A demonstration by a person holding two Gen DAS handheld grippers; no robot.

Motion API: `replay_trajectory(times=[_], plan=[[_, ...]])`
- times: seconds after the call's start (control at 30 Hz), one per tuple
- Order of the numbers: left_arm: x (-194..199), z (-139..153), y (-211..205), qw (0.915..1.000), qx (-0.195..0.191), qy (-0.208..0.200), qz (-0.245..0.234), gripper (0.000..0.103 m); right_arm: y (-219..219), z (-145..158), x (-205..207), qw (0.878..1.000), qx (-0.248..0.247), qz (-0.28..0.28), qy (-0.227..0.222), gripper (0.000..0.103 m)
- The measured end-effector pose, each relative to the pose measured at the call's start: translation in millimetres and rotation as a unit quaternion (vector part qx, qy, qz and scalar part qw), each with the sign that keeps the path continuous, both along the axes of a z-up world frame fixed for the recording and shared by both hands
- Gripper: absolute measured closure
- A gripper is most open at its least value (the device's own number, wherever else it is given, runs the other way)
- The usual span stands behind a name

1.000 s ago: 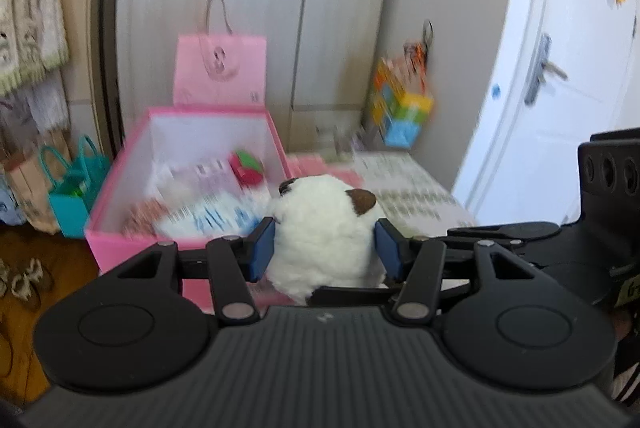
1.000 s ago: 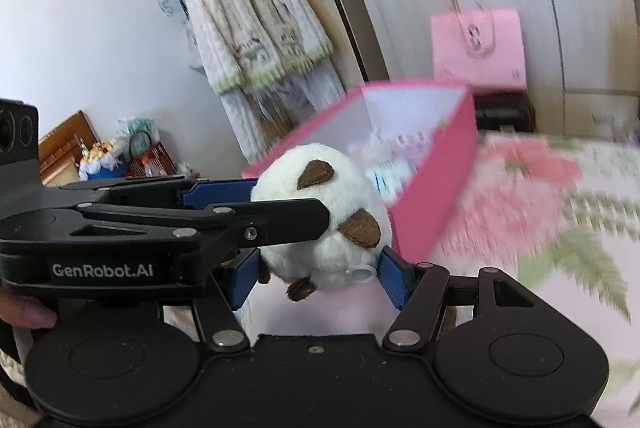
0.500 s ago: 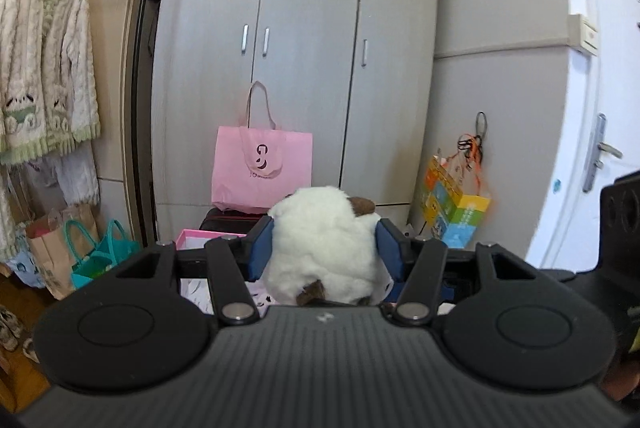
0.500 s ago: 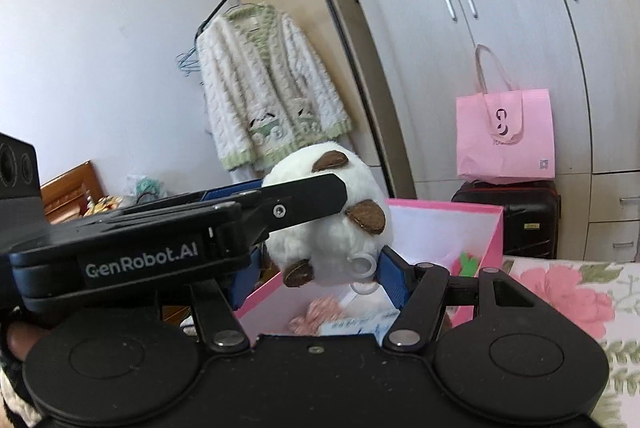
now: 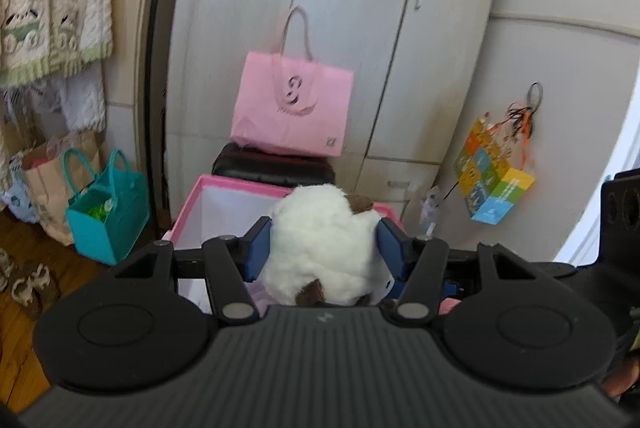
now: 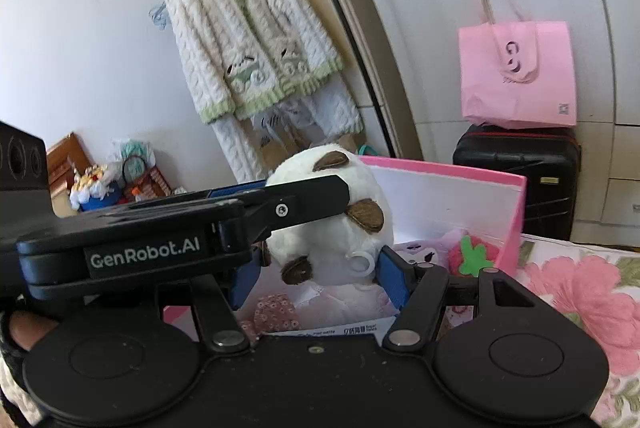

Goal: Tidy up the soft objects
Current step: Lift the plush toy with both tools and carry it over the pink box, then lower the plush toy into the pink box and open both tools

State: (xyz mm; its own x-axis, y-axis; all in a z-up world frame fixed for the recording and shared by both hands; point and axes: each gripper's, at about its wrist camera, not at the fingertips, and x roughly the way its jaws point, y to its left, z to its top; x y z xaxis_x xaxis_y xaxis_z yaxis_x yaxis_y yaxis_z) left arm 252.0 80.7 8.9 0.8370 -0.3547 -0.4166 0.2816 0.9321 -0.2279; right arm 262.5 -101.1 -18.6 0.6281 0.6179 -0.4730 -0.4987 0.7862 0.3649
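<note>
You have carried the plush toy (image 5: 320, 240) over the pink box (image 6: 448, 188); left hand-held gripper (image 5: 322, 248) and right hand-held gripper (image 6: 320, 270) both grasp it, ready to drop.

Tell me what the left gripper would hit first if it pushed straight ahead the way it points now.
Held between its pads, the white plush toy leads. Straight on and slightly down, the left gripper would probably carry it into the open pink box, perhaps to its far wall; depth is unclear.
</note>
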Motion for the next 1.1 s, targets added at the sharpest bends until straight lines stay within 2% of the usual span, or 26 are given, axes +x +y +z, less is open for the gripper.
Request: replay_trajectory(times=[0.13,0.2,0.3,0.37,0.4,0.53,0.7,0.87,0.97,1.1], plan=[[13,-13,1,0.9995,-0.002,0.032,-0.006,0.047,6,-11,11,1.0,-0.026,-0.006,0.009,0.034],[15,-17,-4,0.9992,0.019,0.035,-0.01,0.047,7,-13,13,0.999,-0.039,-0.011,0.011,0.034],[13,-19,-6,0.9989,0.021,0.038,-0.017,0.046,8,-10,7,0.996,-0.088,-0.028,-0.021,0.034],[5,-15,-6,0.9993,0.026,0.025,-0.01,0.043,10,-6,-4,0.99,-0.127,-0.04,-0.042,0.034],[-1,-12,-6,0.9994,0.031,0.014,-0.008,0.042,9,-4,-12,0.989,-0.131,-0.036,-0.049,0.034],[-24,-4,-2,0.9989,0.046,-0.009,0.003,0.042,-7,7,-41,0.992,-0.105,-0.033,-0.06,0.034],[-55,1,7,0.9995,0.03,-0.012,0.005,0.037,-18,14,-87,0.99,-0.104,-0.04,-0.082,0.034],[-92,3,-1,0.9978,0.054,-0.031,0.022,0.037,-22,16,-125,0.984,-0.126,-0.072,-0.099,0.032],[-121,8,-9,0.9965,0.068,-0.048,0.009,0.037,-31,18,-143,0.979,-0.137,-0.111,-0.104,0.032],[-151,17,-15,0.9954,0.069,-0.067,0.001,0.034,-44,23,-163,0.977,-0.13,-0.135,-0.103,0.031]])
